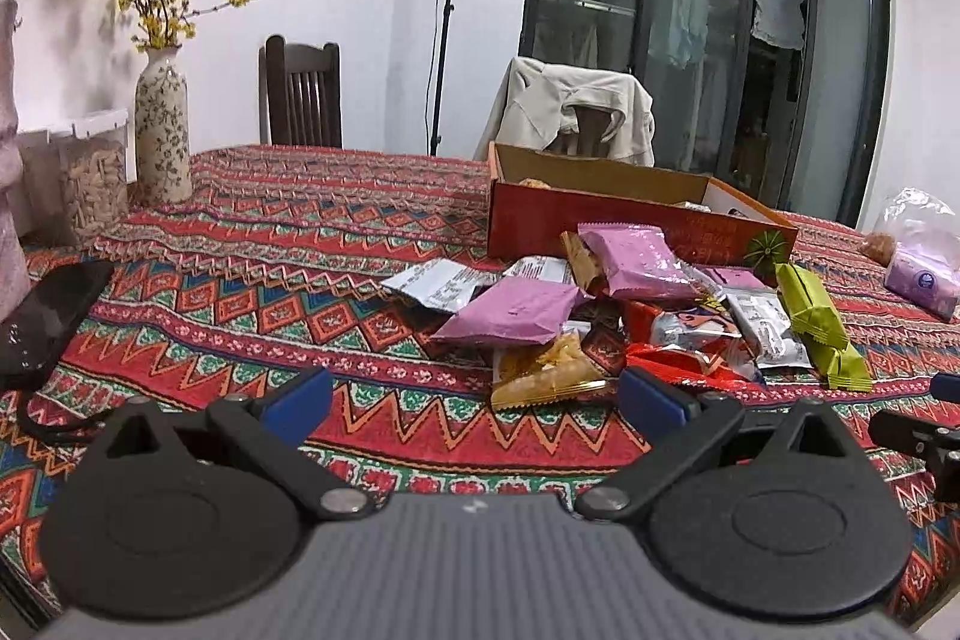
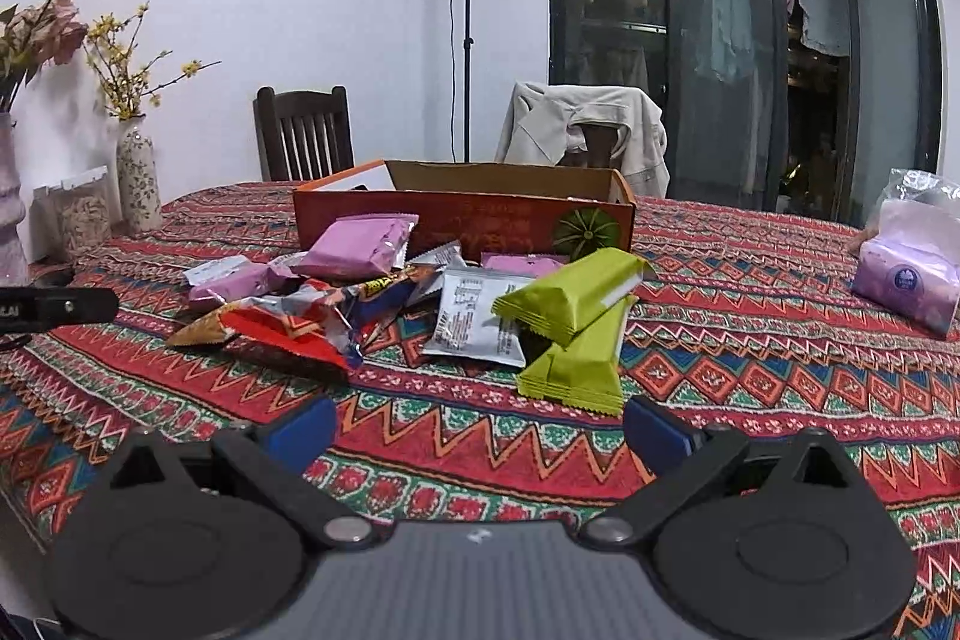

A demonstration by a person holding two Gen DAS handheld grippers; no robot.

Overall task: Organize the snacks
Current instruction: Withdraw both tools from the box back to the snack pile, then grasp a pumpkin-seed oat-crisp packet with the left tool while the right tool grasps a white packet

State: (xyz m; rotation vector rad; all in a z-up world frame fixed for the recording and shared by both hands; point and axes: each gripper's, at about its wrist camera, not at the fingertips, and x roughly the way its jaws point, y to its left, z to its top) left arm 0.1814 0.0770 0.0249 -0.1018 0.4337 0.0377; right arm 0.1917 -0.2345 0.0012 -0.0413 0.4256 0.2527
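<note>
The left gripper (image 1: 474, 394) is hanging low over the patterned tablecloth (image 1: 252, 292) with its blue-padded jaws spread wide and nothing between them; the nearest thing ahead is a golden-brown packet (image 1: 549, 370) at the front edge of the snack pile, just beyond the tips and not touching them. The right gripper (image 2: 480, 427) is doing much the same: jaws wide apart, gripping nothing, with a pair of green bars (image 2: 576, 325) lying stacked just in front of its right pad.

Beyond both, the loose snacks are sitting in a heap on the cloth, purple packets (image 1: 636, 259) leaning on the wall of the open red cardboard box (image 1: 540, 220), which is standing right behind the pile (a few items seem to be inside already, though little of its interior shows).

The likeliest trouble is coming from the overlap: the packets are lying across one another, so closing on one could be dragging or flipping its neighbours, or pinching two at once. The glossy wrappers look slippery, and a grip on a thin sealed edge may be letting go on the way to the box. The two grippers are also working close together, so reaching for the same part of the pile risks a collision.
</note>
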